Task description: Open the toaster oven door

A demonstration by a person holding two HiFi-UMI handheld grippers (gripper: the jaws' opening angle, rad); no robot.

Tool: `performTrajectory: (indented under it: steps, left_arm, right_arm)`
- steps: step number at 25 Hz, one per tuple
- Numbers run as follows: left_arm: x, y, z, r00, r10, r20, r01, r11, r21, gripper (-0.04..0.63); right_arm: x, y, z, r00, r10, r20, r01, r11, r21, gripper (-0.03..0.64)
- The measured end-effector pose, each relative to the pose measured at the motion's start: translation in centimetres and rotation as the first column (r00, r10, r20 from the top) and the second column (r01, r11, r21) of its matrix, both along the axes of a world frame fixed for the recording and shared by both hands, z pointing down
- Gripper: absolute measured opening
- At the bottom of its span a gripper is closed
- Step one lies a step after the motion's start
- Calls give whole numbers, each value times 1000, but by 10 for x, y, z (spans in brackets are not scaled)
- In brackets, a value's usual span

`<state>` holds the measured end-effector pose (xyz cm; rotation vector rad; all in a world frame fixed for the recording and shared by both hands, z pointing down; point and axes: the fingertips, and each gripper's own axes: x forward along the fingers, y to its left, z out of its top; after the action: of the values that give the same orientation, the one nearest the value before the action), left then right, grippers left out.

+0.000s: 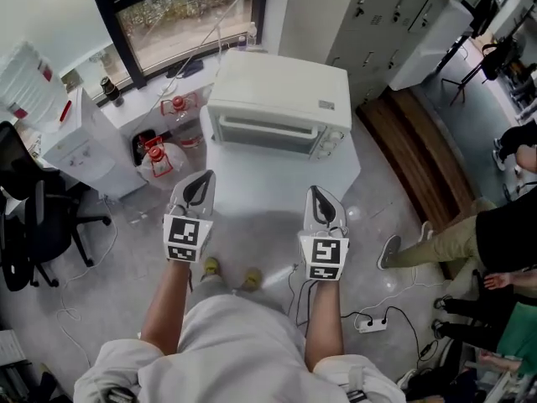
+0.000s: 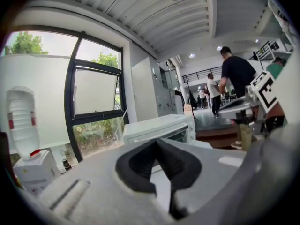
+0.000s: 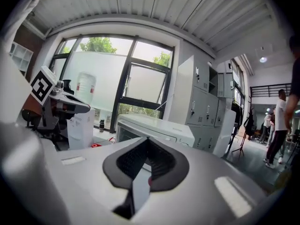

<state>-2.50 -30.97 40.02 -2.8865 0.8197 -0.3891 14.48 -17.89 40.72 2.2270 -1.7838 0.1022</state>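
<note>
A white toaster oven (image 1: pixel 281 99) stands on a white stand (image 1: pixel 277 187) ahead of me, its glass door (image 1: pixel 267 133) closed and its knobs at the right. My left gripper (image 1: pixel 199 180) and right gripper (image 1: pixel 320 193) hang side by side in front of the stand, short of the oven and touching nothing. Both are shut with nothing between the jaws. In the left gripper view the closed jaws (image 2: pixel 157 142) point at the oven (image 2: pixel 159 128). The right gripper view shows its closed jaws (image 3: pixel 147 141) below the oven (image 3: pixel 154 128).
A water dispenser (image 1: pixel 80 145) and water jugs (image 1: pixel 164 162) stand at the left by the window. A black office chair (image 1: pixel 33 225) is at far left. Grey lockers (image 1: pixel 377 15) rise behind the oven. A person's legs (image 1: pixel 436 242) and a power strip (image 1: pixel 369 324) are at right.
</note>
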Motion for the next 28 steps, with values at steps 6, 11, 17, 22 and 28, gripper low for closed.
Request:
performTrajectory:
  steps: [6,11,17,22,28]
  left_arm:
    - [2,-3,-21,999,6,-41,-5,1000,7,-2]
    - [0,-6,-33,998,8,-68,-7,1000,13,-2]
    - [-5,-12,-45,997,7,-82,-5,1000,23,-2]
    - [-8,-15,-50,996,15,-89,-13,1000,27,-2]
    - [-18,-24,-56,995,21,-103,-19,999,26,-2]
  right_arm:
    - [12,6,-22,999,45,16,-46,998,47,2]
    - [16,7,-36,998,67,13,-67,995,77,2]
    - [16,5,-47,997,77,7,-78,993,91,2]
    - [14,2,-49,997,82,16,-83,992,97,2]
    - [7,-4,-56,995,95,7,-95,990,100,2]
